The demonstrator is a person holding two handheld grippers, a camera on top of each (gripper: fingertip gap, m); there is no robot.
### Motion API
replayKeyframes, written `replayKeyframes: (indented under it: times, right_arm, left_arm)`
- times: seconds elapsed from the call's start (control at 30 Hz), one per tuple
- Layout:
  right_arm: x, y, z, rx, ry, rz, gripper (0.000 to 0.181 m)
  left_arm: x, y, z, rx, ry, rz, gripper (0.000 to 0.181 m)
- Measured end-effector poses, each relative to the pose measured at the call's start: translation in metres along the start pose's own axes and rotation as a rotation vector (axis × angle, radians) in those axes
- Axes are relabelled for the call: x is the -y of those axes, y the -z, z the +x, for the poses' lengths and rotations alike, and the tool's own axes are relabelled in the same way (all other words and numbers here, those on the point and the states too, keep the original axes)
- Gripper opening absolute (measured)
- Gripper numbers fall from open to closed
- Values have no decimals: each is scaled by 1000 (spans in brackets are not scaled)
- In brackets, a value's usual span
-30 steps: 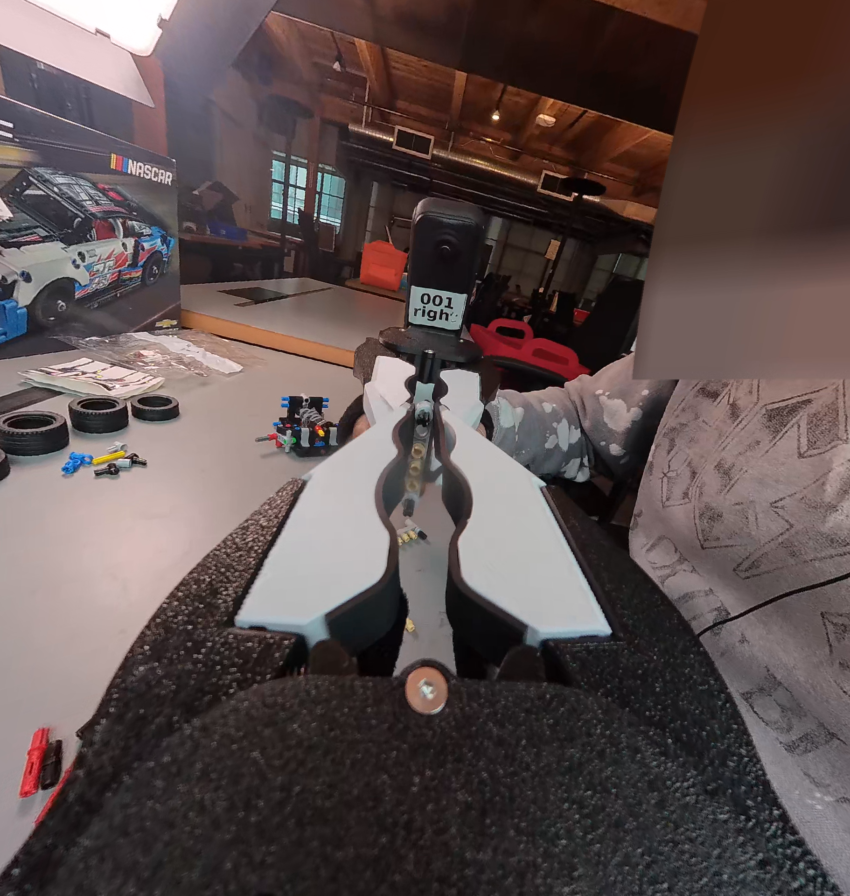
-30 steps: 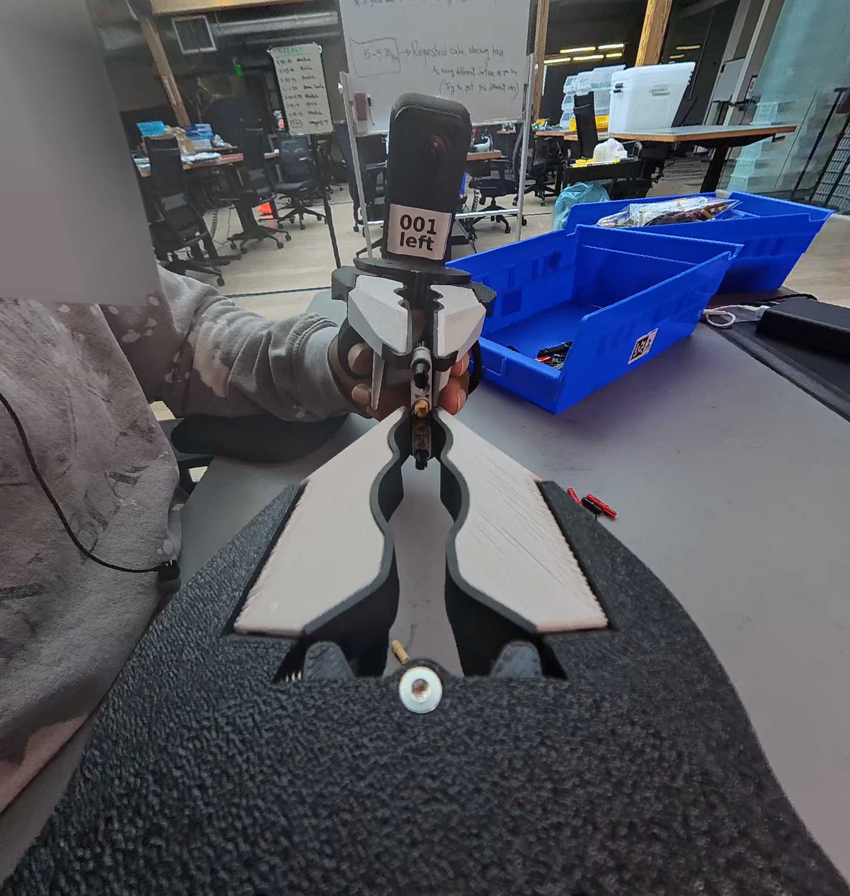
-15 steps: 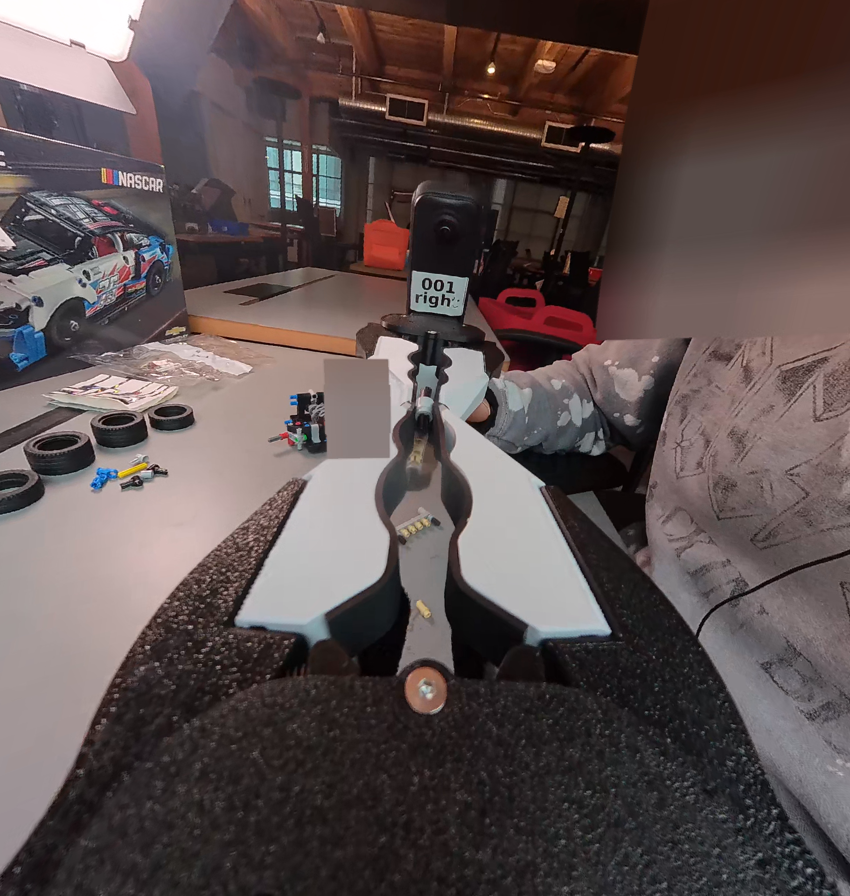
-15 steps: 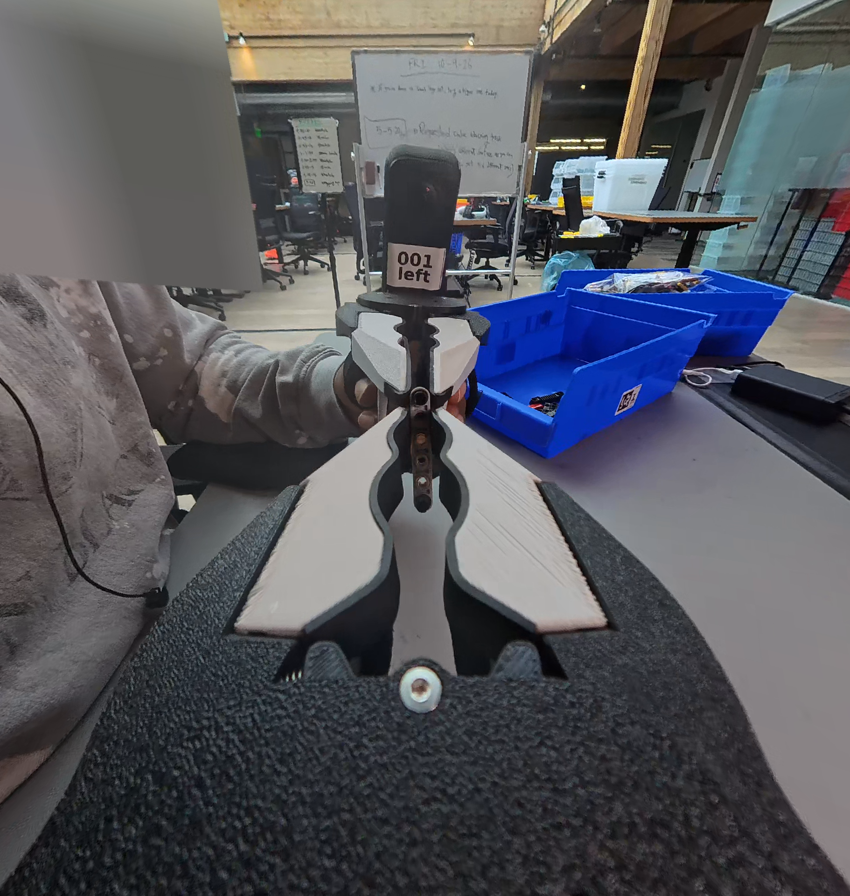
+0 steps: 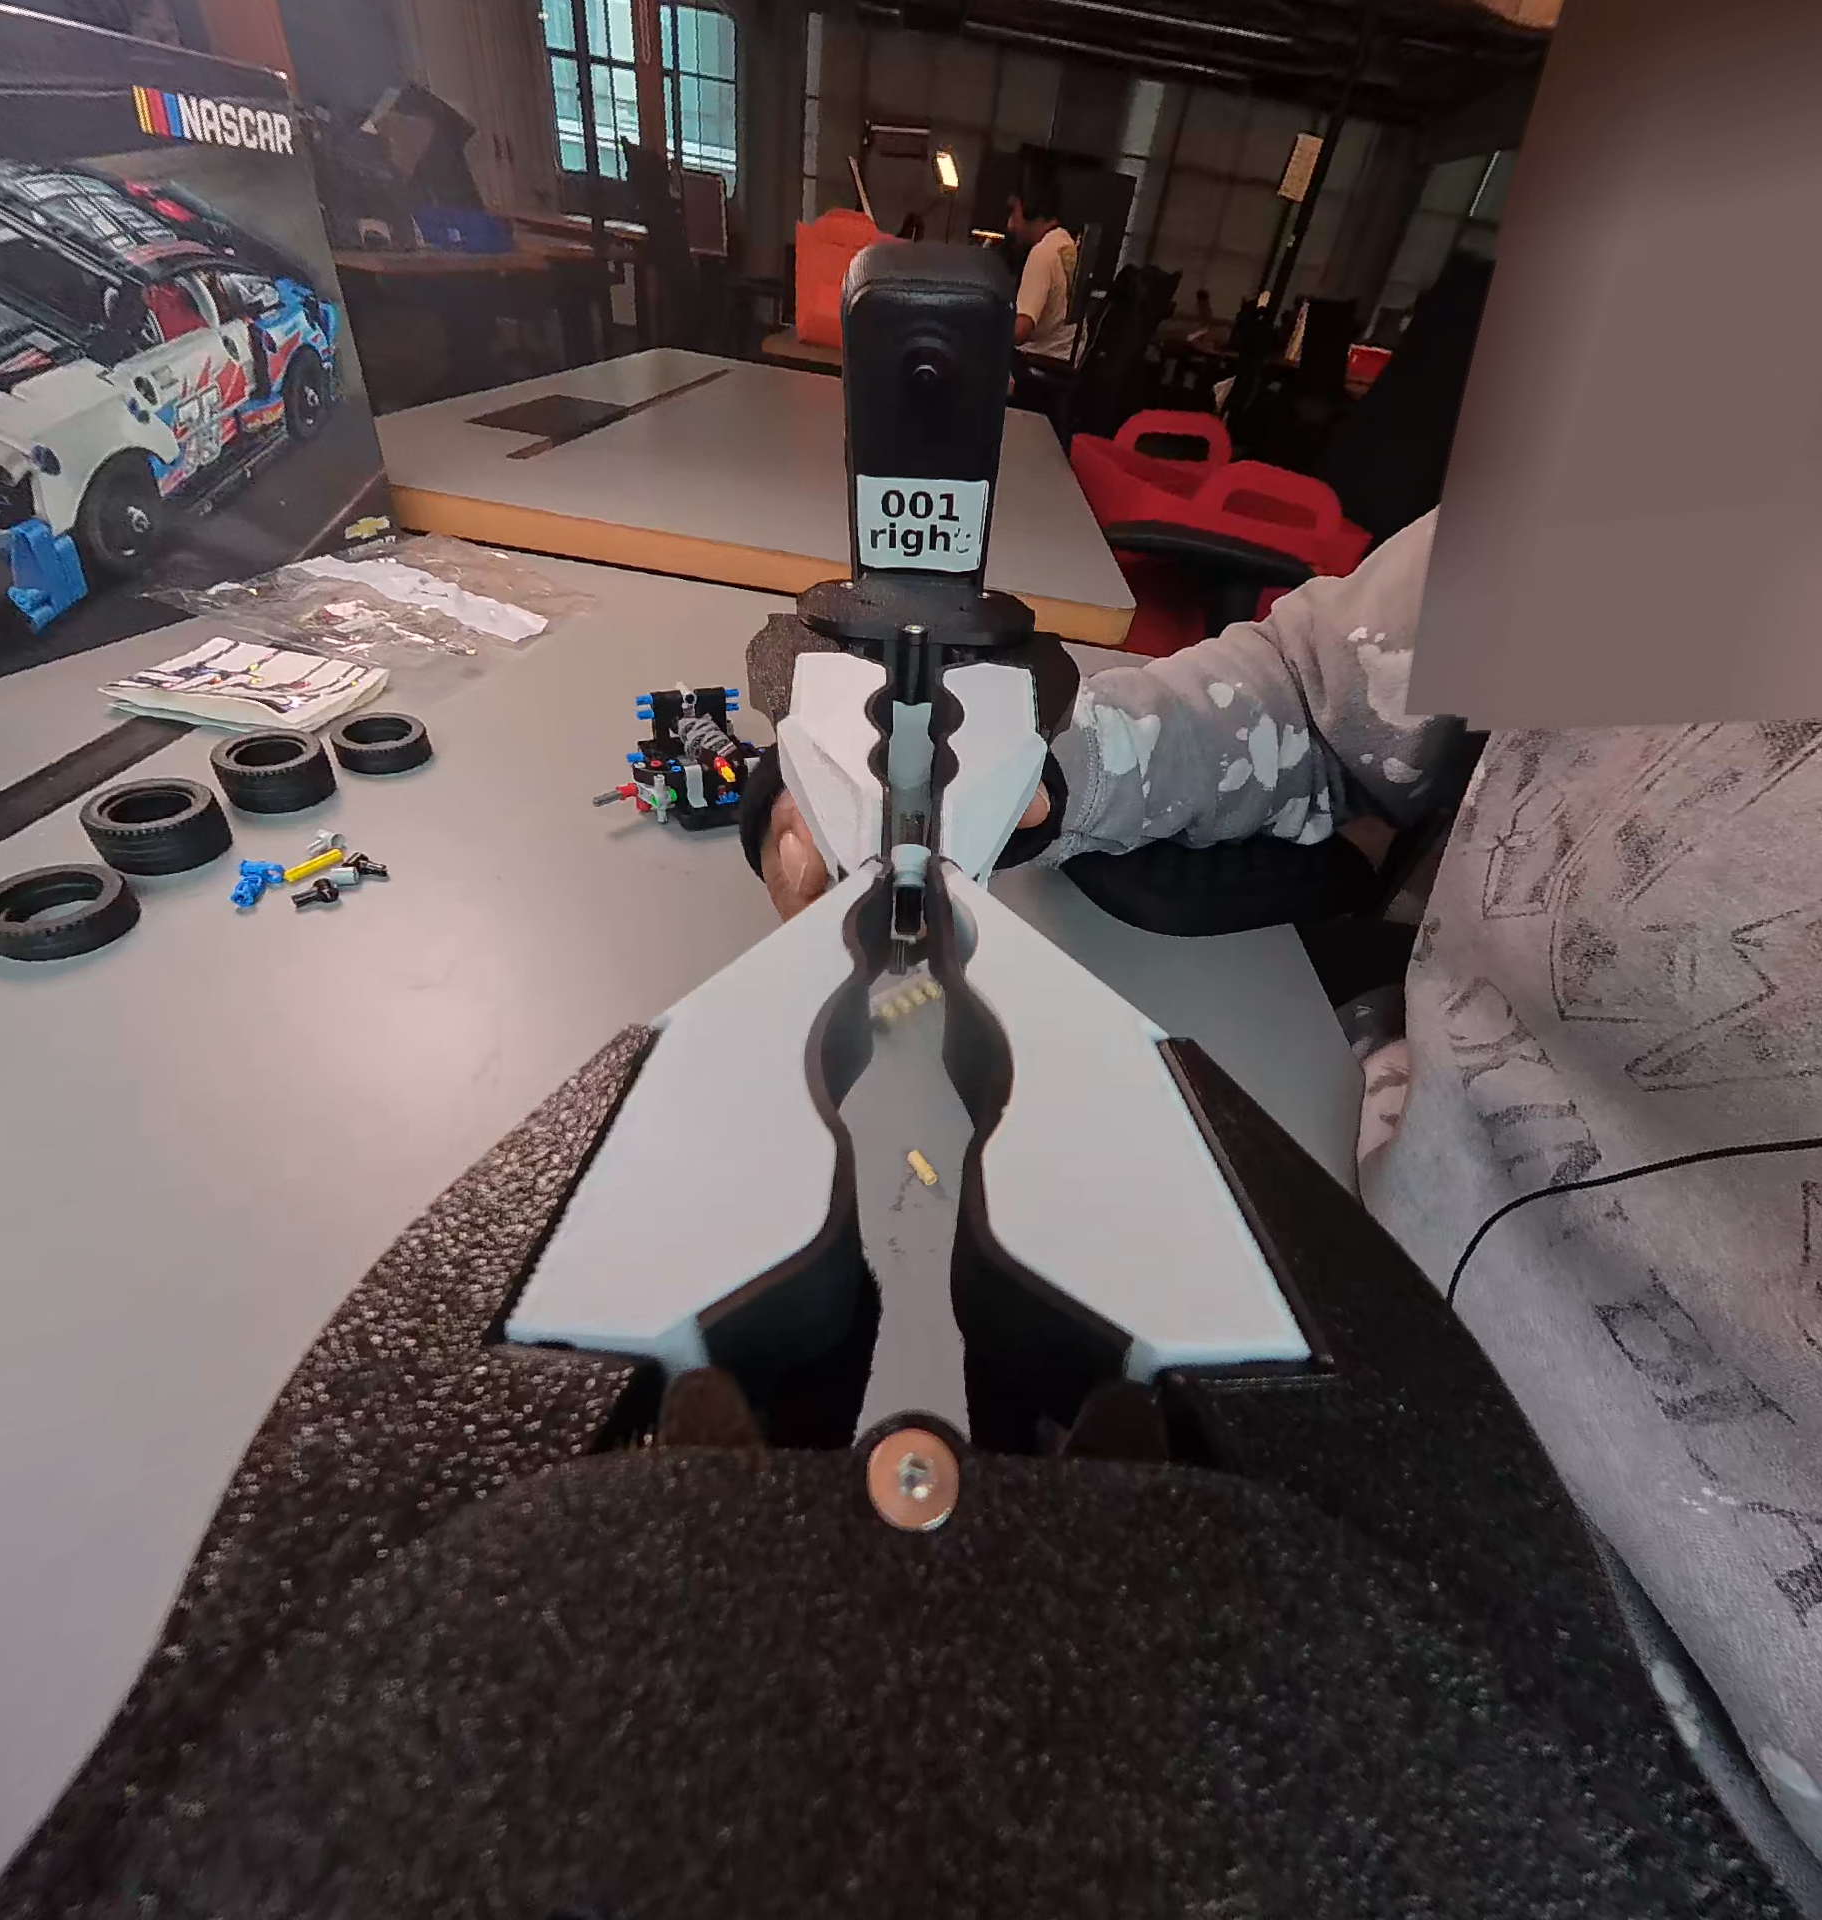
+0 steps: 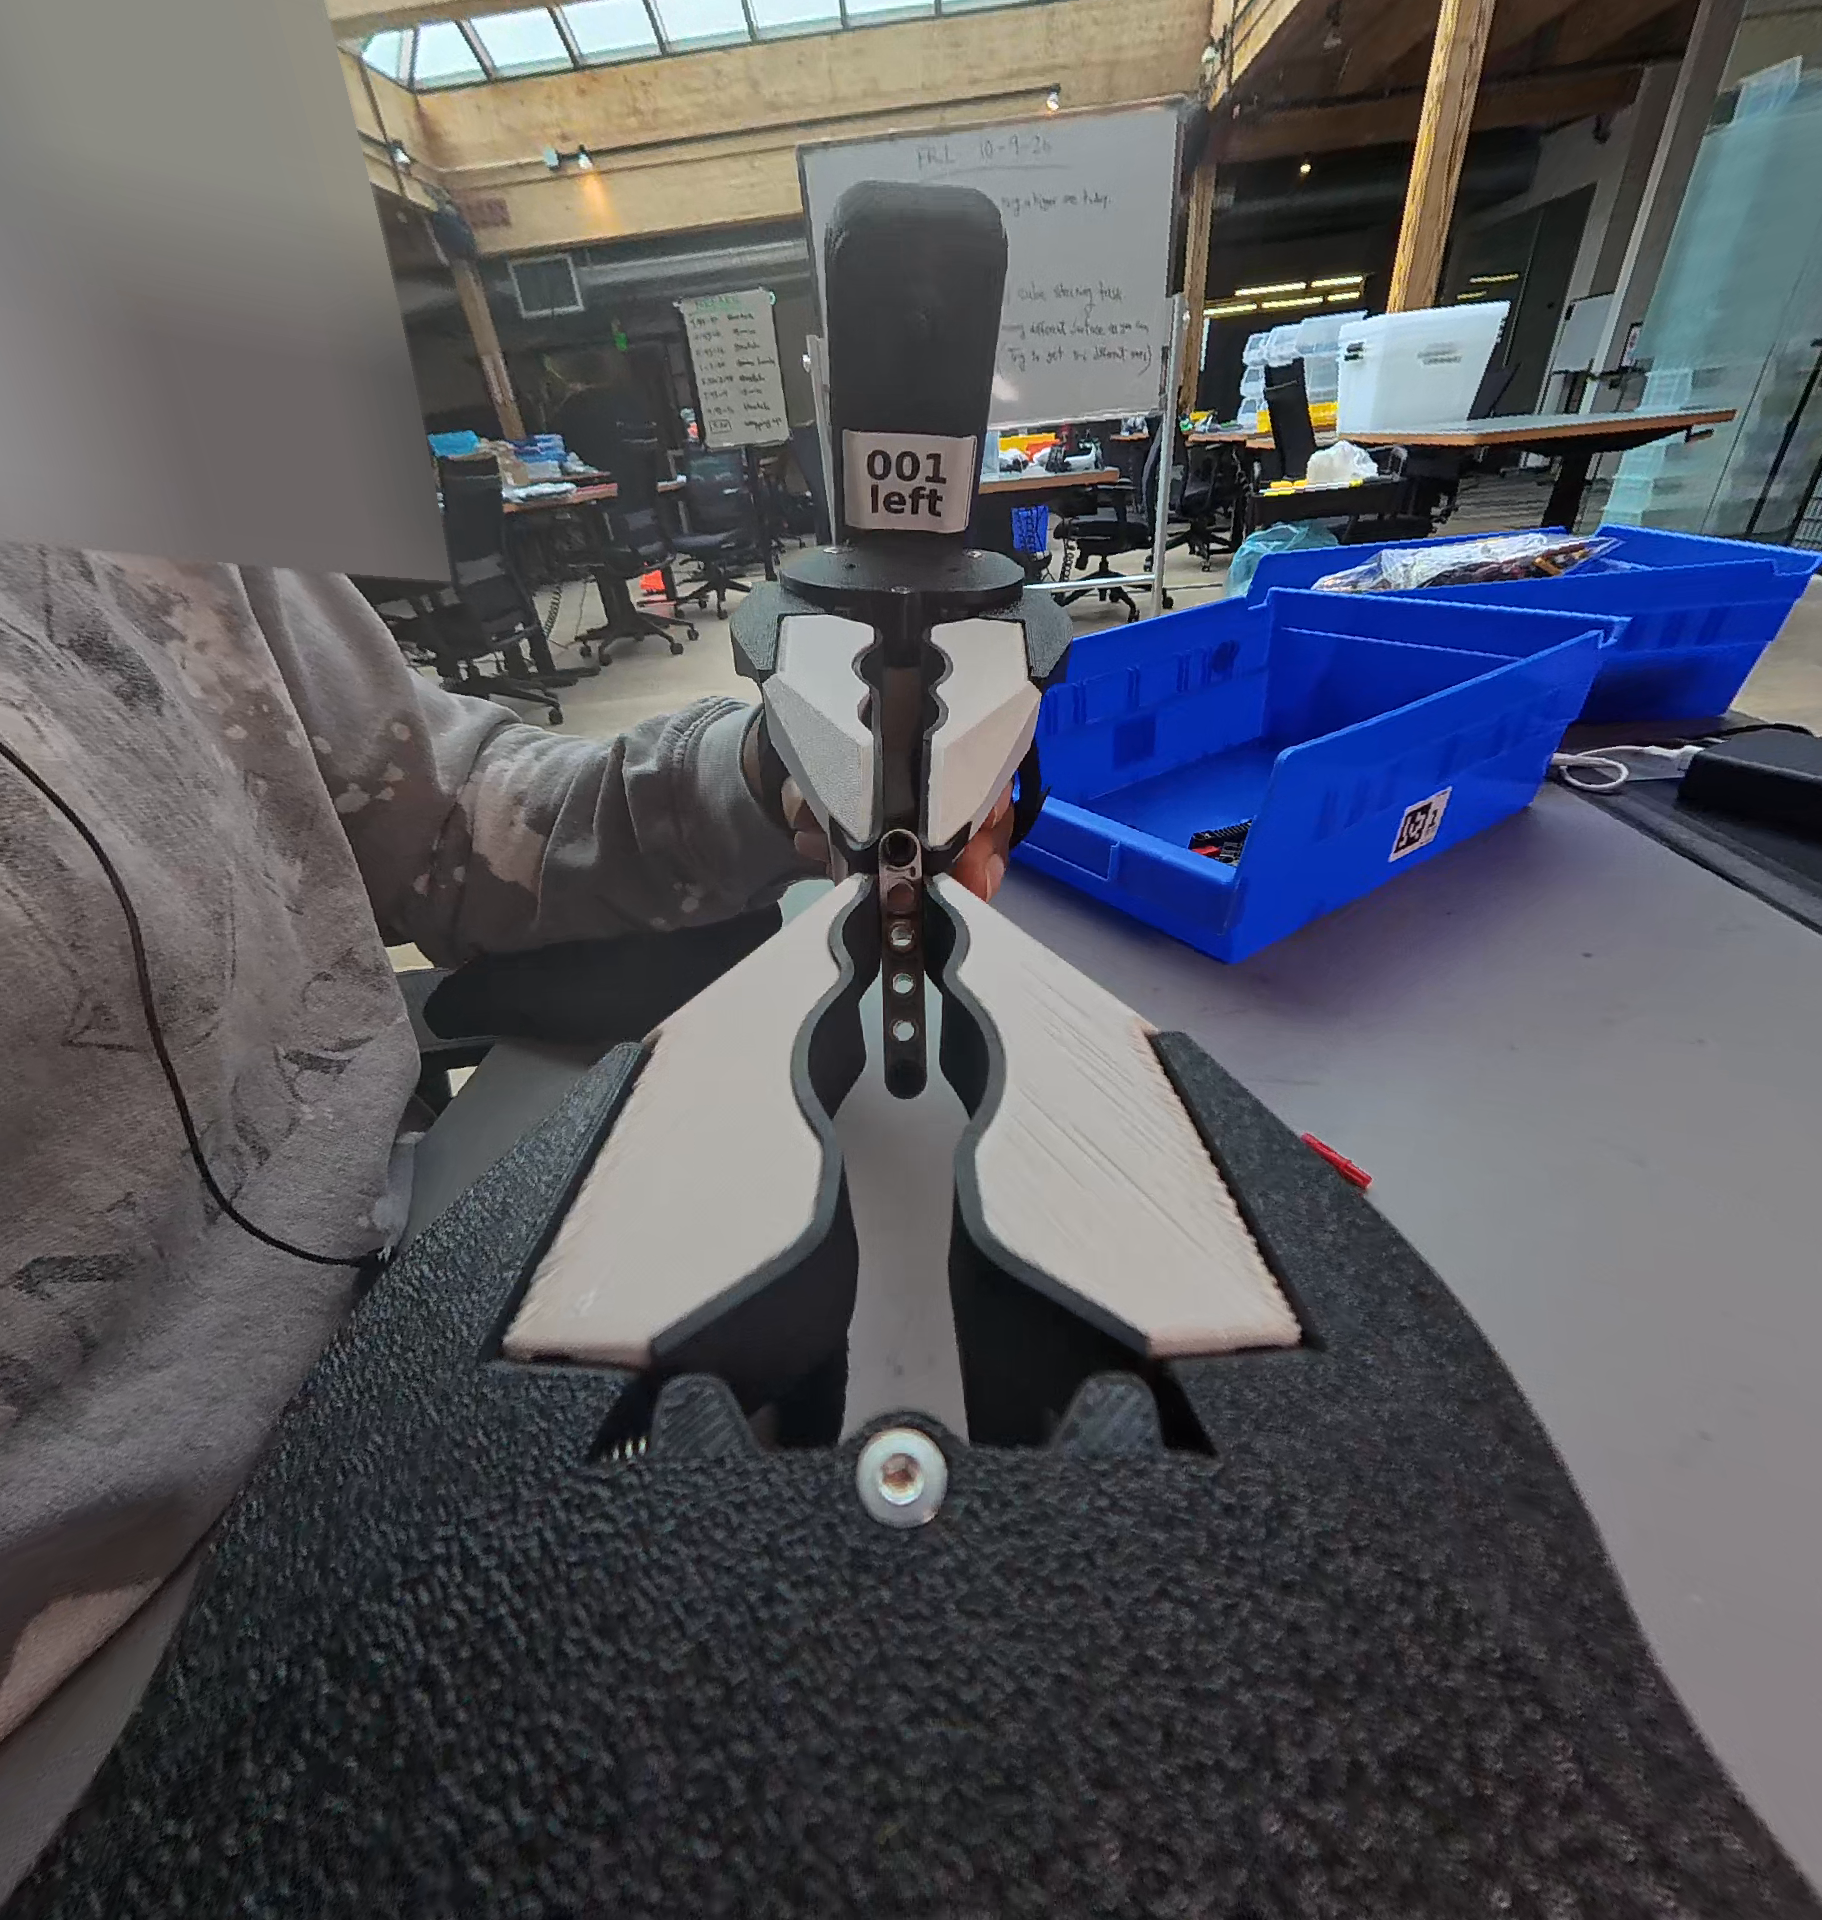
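A black holed beam [image 6: 902,987] was pinched at frame centre by both grippers, left gripper [image 5: 909,896], right gripper [image 6: 899,881]; tan pins [image 5: 902,1002] lay unfitted on the bench [image 5: 263,1091].

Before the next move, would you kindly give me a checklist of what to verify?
1. Right gripper shut on black beam: ok.
2. Left gripper pinching the beam's other end: ok, tips closed on it.
3. Beam's holes visible in the right wrist view: ok.
4. Tan pins accounted for: ok, lying on the table below the left gripper.
5. Blue bin apart from both grippers: ok.
6. Grip firmness: cannot tell.
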State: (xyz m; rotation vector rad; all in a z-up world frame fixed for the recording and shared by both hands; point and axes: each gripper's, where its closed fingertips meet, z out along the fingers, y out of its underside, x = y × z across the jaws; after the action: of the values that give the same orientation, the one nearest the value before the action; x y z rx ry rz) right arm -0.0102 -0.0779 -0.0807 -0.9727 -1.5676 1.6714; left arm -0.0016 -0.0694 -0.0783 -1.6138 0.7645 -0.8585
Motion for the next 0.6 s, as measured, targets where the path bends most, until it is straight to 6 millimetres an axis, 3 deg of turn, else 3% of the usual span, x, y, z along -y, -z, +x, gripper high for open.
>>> replayKeyframes:
  times: [0.37,0.6]
  right_arm:
    - [-15,-2,-3,33,19,-83,7]
    - [-31,1,-9,14,148,-250,9]
  left_arm:
    - [-17,3,2,-11,7,-150,6]
    - [-29,0,7,-67,14,-161,6]
